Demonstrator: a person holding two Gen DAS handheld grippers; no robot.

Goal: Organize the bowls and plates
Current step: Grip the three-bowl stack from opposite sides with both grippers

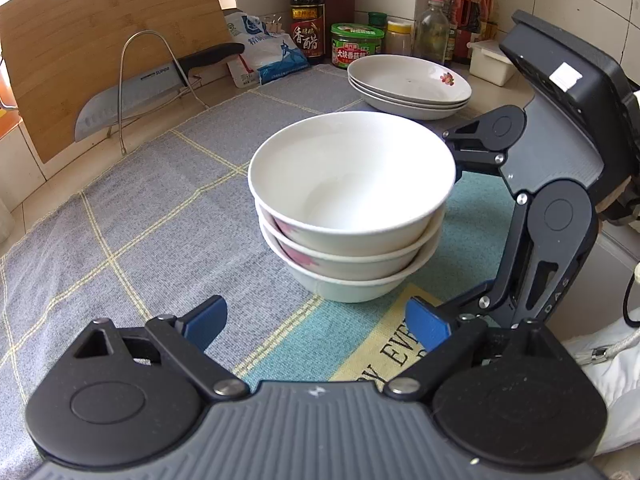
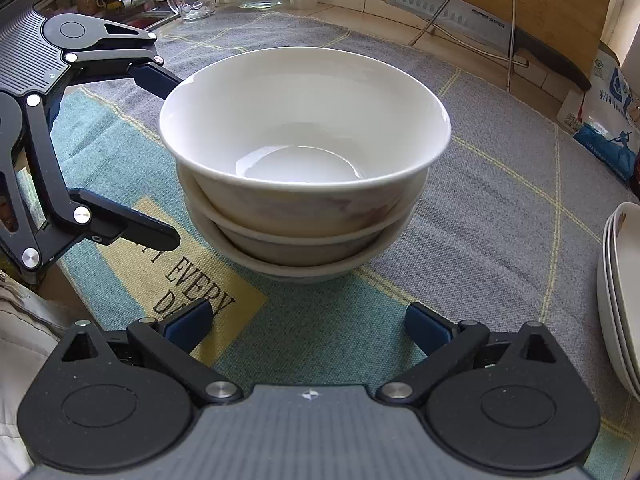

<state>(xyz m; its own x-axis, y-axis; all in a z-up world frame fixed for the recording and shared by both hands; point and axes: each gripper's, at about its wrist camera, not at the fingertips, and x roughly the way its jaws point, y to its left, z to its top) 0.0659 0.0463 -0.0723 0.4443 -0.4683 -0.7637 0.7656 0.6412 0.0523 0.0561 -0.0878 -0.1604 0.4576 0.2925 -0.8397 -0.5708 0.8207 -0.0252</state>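
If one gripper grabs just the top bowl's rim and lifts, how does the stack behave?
The top bowl looks like glazed ceramic: probably rigid, slick and chip-prone under the pads. It sits nested in the two bowls below, so those may drag or rattle. The stack stands tall on a soft cloth mat and leans slightly; a sideways push likely tips it rather than slides it.

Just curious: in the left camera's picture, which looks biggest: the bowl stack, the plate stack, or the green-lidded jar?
1. Bowl stack, though it is nearest the camera.
2. Plate stack, farther back, so this order is unsure.
3. Green-lidded jar.
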